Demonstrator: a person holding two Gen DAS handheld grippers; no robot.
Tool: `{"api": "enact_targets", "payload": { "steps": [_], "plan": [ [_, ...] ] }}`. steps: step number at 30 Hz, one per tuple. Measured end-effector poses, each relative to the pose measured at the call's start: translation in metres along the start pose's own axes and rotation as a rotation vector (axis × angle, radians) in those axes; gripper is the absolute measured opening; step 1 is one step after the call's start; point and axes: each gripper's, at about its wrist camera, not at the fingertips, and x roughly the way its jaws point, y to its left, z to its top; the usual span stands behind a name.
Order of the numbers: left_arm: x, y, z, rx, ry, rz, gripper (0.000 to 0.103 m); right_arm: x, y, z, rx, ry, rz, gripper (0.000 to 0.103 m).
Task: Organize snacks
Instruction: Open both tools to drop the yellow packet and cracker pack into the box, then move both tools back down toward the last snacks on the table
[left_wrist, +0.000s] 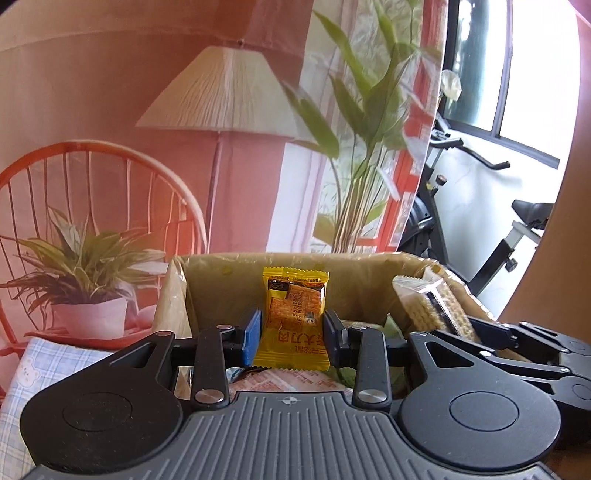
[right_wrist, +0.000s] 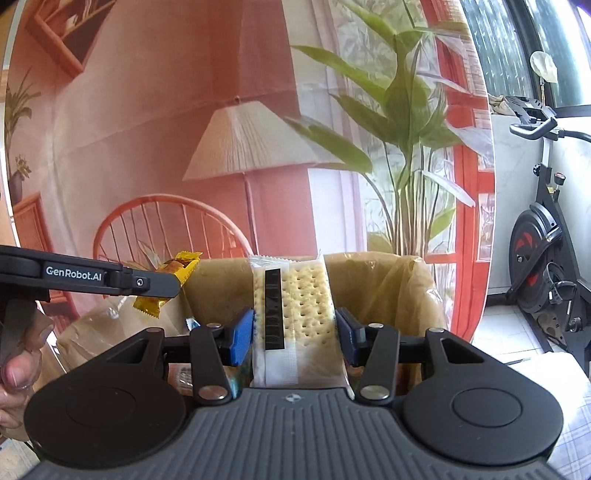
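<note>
left gripper (left_wrist: 291, 338): jaws clamped on yellow snack packet (left_wrist: 294, 317) (upright) | right gripper (right_wrist: 294, 334): jaws clamped on cracker pack (right_wrist: 297, 321) | both above lined cardboard box (left_wrist: 221, 280)

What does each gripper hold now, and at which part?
The left gripper clamps the yellow snack packet by its lower side edges. The right gripper clamps the clear cracker pack by its long sides, about midway.
</note>
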Motion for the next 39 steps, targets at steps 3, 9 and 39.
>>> {"api": "enact_targets", "payload": {
  "steps": [3, 9, 39],
  "plan": [
    [0.005, 0.002, -0.002, 0.006, 0.010, -0.007, 0.045, 0.001, 0.001, -0.001, -0.009, 0.010, -0.011, 0.051],
    [-0.005, 0.005, -0.004, 0.015, 0.010, 0.018, 0.059, -0.004, 0.006, -0.003, -0.026, 0.009, -0.030, 0.054],
    [-0.122, 0.014, -0.078, -0.087, -0.009, 0.059, 0.063, -0.098, 0.046, -0.055, -0.086, -0.038, 0.000, 0.055]
  ]
}}
